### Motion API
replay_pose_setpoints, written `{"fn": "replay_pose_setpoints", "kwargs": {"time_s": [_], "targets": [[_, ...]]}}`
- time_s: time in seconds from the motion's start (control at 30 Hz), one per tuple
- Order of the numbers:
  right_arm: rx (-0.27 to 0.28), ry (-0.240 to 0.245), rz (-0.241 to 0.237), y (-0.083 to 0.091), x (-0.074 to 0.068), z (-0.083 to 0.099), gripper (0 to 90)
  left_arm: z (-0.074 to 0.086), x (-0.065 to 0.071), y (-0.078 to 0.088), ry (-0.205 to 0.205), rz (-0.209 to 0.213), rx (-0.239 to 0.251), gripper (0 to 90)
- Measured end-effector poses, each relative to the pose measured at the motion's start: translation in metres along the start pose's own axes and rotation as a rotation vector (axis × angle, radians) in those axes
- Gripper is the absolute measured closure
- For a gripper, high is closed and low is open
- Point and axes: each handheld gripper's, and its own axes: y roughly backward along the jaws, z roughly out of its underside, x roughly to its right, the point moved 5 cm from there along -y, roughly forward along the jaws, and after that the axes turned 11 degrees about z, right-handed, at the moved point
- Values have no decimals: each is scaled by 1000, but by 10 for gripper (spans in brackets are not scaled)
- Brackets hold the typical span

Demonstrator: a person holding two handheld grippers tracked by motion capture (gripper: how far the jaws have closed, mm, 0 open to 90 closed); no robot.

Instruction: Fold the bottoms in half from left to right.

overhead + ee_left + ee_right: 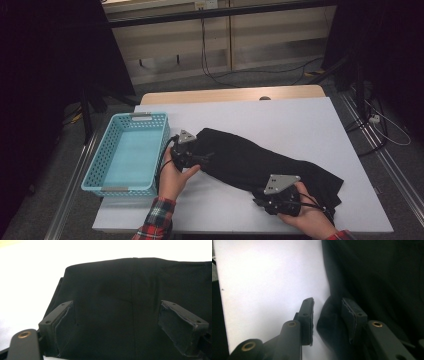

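A black garment (260,160) lies in a long bundle across the white table (280,115), running from centre left to lower right. My left gripper (204,159) is at its left end. In the left gripper view its jaws (117,306) stand wide apart over the dark cloth (112,282), which fills the space between them. My right gripper (259,202) sits at the garment's near edge, toward the right end. In the right gripper view it (328,301) is partly open, a rounded fold of cloth (329,322) lies between the pads, and white table shows beside the left pad.
A light blue plastic basket (100,165) with nothing in it stands at the table's left edge, just left of my left hand. Bare white table (267,285) stretches beyond the garment to the far edge and right side. Cables lie on the floor behind.
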Motion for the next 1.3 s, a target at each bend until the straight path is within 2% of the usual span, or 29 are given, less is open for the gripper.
{"fn": "replay_pose_setpoints", "kwargs": {"time_s": [0.03, 0.07, 0.1, 0.13, 0.2, 0.27, 0.33, 0.4, 0.43, 0.5, 0.6, 0.7, 0.77, 0.8, 0.87, 0.9, 0.93, 0.97, 1.03, 1.07, 1.13, 1.17, 1.23, 1.27, 1.3], "targets": [[-3, -2, 9, 0, 2, 0, 746, 1, -1, 0, -12, -8, -9, 151], [-6, -3, 18, 0, 4, 1, 792, 1, -2, -1, -1, -12, -5, 151], [-6, -11, 20, 0, 6, 1, 824, 2, -1, -2, 16, -11, -2, 150], [-6, -13, 18, 0, 7, 1, 839, 3, -3, -2, 14, -18, -8, 150], [-11, -20, 5, 2, 6, 0, 848, 4, -4, -2, 15, -22, -13, 150], [12, -34, -40, 10, 4, -3, 849, 4, -5, -1, 17, -32, -7, 154], [42, -30, -71, 19, -1, -6, 849, 4, -8, -1, 28, -48, 4, 158], [57, -32, -86, 26, -5, -5, 848, 6, -9, -2, 44, -51, -6, 158], [64, -37, -99, 28, -7, -5, 848, 7, -11, -2, 26, -63, -23, 159], [64, -43, -103, 28, -8, -3, 847, 8, -11, -5, 39, -69, -25, 161], [52, -56, -123, 23, -11, -1, 843, 9, -13, -7, 35, -81, -27, 161], [38, -44, -138, 16, -17, 0, 830, 8, -14, -8, 38, -88, -23, 161], [22, -31, -165, 12, -21, 1, 792, 6, -16, -7, 40, -93, -19, 161], [23, -26, -161, 11, -22, 1, 769, 5, -18, -6, 53, -94, -14, 161], [38, -50, -168, 13, -20, -1, 652, 3, -20, -6, 62, -99, -2, 160], [49, -78, -158, 14, -18, -3, 586, 1, -22, -6, 65, -98, -2, 160], [62, -92, -146, 16, -14, -4, 573, 0, -23, -6, 70, -85, -12, 160], [73, -92, -140, 18, -10, -4, 564, -3, -24, -8, 74, -91, 2, 160], [86, -119, -108, 21, -1, -3, 489, -7, -28, -14, 93, -82, -6, 160], [91, -138, -94, 22, 3, -2, 463, -8, -30, -17, 103, -87, -16, 160], [103, -163, -74, 24, 11, -1, 425, -12, -38, -22, 94, -108, -39, 167], [107, -172, -59, 26, 14, 0, 376, -14, -42, -23, 95, -124, -43, 170], [113, -189, -31, 28, 20, 2, 330, -16, -47, -28, 107, -123, -45, 168], [112, -198, -25, 28, 22, 3, 314, -17, -49, -31, 125, -109, -45, 165], [112, -205, -24, 28, 24, 4, 303, -17, -51, -33, 123, -116, -45, 166]]}}
